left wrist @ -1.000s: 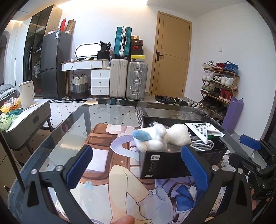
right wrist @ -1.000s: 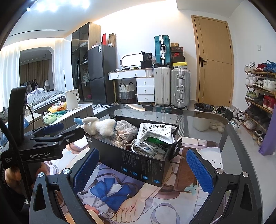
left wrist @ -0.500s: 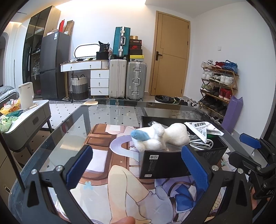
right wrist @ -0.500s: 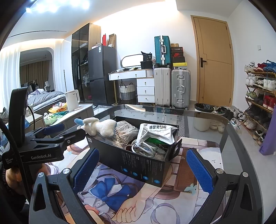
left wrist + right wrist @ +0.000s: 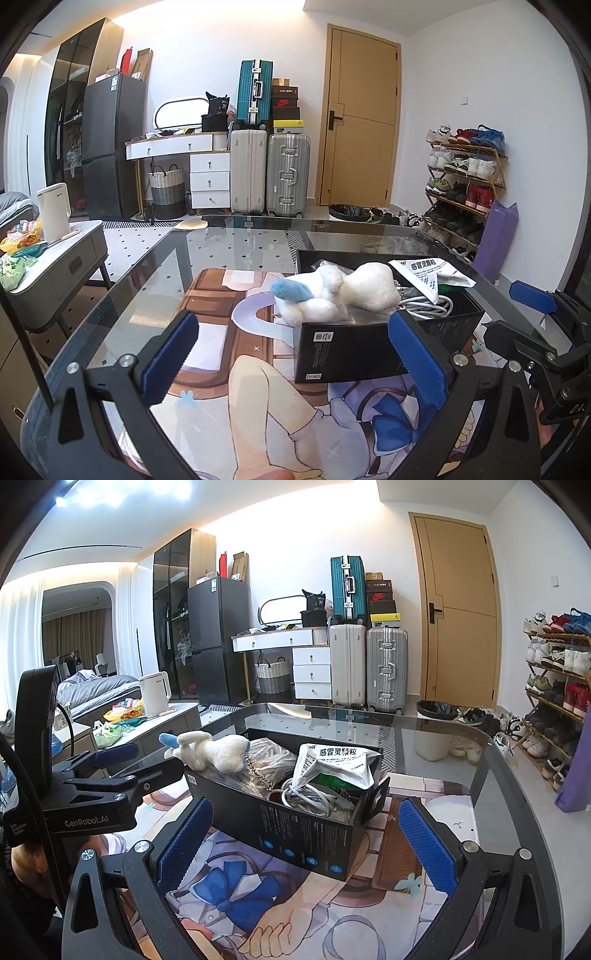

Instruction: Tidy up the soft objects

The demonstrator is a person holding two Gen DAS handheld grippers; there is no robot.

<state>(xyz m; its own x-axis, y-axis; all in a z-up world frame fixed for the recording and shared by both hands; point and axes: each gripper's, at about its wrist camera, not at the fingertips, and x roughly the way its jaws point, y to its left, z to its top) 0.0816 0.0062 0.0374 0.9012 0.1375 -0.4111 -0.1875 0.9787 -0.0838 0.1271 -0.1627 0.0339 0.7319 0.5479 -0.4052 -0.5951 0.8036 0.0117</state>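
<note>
A white plush toy (image 5: 334, 293) with a blue tip lies across the near end of an open black box (image 5: 351, 350). From the right wrist view the plush toy (image 5: 212, 751) rests on the left end of the black box (image 5: 295, 830), beside a silver sachet (image 5: 334, 766) and a white cable (image 5: 306, 797). My left gripper (image 5: 295, 354) is open, its pads wide apart and short of the box. My right gripper (image 5: 303, 845) is open too, with the box's near side between its blue pads but untouched.
The box stands on a printed anime mat (image 5: 295, 904) over a glass table (image 5: 461, 746). The other gripper shows at the right edge of the left wrist view (image 5: 543, 332). A side cabinet with a kettle (image 5: 53, 212) stands left; suitcases, a door and a shoe rack stand behind.
The left wrist view has edged slightly; the box and plush toy sit almost where they were. Both grippers stay open.
</note>
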